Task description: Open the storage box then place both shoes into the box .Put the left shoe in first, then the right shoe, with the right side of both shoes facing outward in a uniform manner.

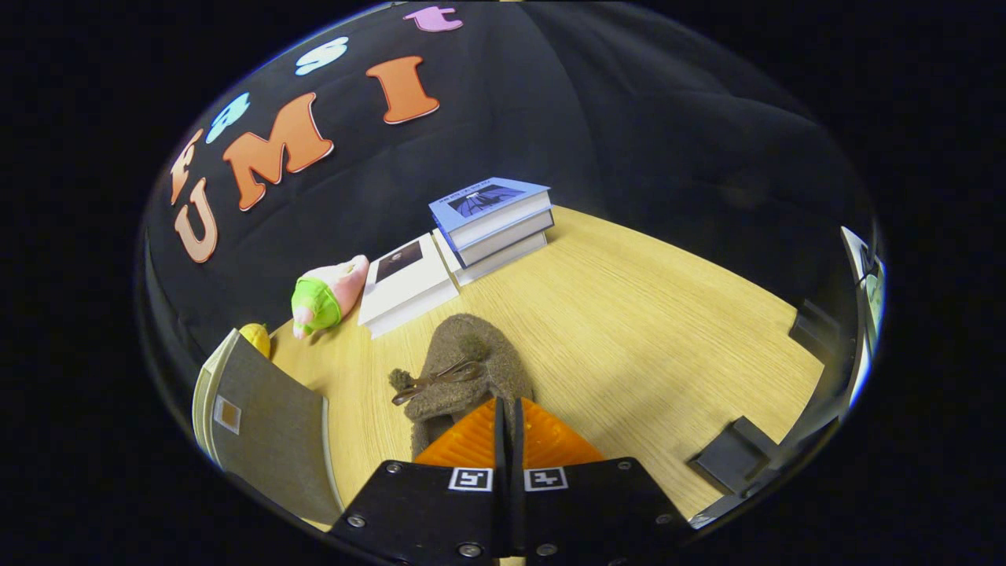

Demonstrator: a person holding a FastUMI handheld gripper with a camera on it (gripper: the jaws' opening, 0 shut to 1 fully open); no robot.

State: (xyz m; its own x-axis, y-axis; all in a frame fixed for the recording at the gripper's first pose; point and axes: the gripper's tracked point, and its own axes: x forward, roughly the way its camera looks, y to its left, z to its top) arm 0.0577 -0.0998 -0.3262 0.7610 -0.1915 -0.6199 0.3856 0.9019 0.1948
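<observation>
A grey-brown fuzzy shoe with a thin bow on top lies over the wooden table, toe pointing away toward the books. My gripper is shut on the shoe's heel rim, and a thin strip of the rim shows between the two fingers. Whether the shoe rests on the table or hangs just above it I cannot tell. The grey storage box with a pale edge stands close by, to the left of the fingers; its inside is hidden.
Beyond the shoe are a white book and a stack topped by a blue book. A pink and green plush toy lies left of them, and a yellow thing sits behind the box. A black block sits at the table's right edge.
</observation>
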